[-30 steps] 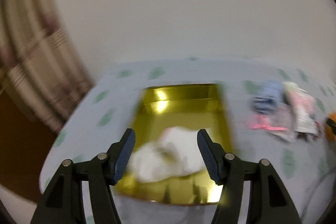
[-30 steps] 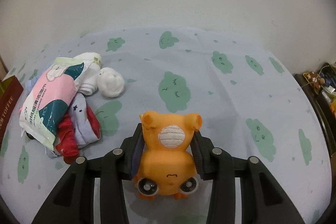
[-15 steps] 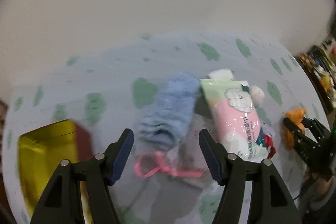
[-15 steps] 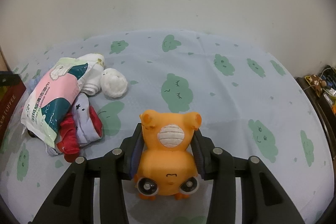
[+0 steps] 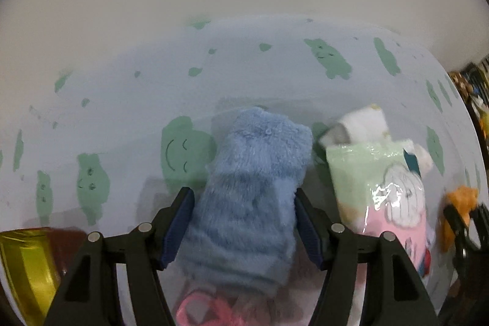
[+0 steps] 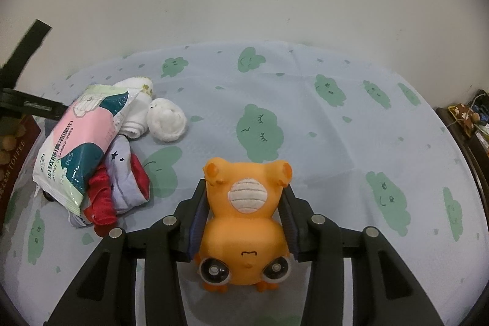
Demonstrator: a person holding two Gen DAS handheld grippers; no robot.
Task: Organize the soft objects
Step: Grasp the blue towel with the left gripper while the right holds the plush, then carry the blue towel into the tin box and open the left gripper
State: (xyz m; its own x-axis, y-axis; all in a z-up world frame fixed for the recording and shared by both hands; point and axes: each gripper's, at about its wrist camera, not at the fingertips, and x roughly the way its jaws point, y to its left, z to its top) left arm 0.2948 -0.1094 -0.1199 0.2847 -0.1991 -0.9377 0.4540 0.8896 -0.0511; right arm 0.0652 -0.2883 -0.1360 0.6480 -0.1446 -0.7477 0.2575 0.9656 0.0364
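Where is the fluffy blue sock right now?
In the left wrist view the fluffy blue sock lies on the cloud-print sheet between the open jaws of the left gripper, just left of the wipes pack.

We see a fluffy blue sock [image 5: 253,188] lying flat left of the pink wipes pack [image 5: 394,203] — and an orange plush toy [image 6: 244,222], upside down, on the near cloth.

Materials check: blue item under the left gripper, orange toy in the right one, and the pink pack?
Blue item: fluffy knit or fleece, matte; fuzzy pile and ribbed folds show.
Orange toy: looks like smooth soft rubber or vinyl, slight sheen, no fur; the belly patch seems ribbed.
Pink pack: glossy printed plastic film, crinkled with glare.
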